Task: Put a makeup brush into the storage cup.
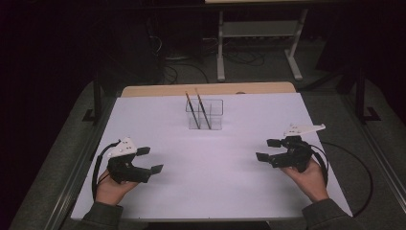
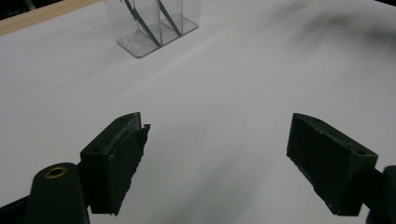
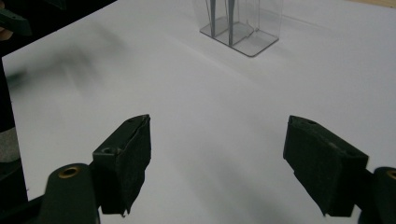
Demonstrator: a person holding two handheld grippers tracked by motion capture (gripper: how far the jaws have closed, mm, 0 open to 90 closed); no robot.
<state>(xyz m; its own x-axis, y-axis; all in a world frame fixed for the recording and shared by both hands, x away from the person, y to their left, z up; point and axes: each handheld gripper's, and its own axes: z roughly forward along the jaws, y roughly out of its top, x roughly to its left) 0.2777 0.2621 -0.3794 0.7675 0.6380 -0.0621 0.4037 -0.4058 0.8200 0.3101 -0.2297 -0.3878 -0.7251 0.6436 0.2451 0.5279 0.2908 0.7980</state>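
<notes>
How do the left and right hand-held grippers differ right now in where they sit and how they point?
The left hand-held gripper sits at the table's near-left, jaws pointing right; the right hand-held gripper sits near-right, slightly farther up the table, jaws pointing left. The left's grey plate lies over its body; the right's juts toward the table edge. Both are open, empty, and apart from the clear holder with two pencils.

We've got a wide bare stretch of white table (image 1: pixel 210 177) between the left gripper (image 1: pixel 151 160) and the right gripper (image 1: pixel 266 149), both with jaws apart and nothing between them. The one obstacle stands toward the far edge: a clear holder (image 1: pixel 205 115) with two pencils (image 1: pixel 193 111) leaning out. There's room on both its sides.
</notes>
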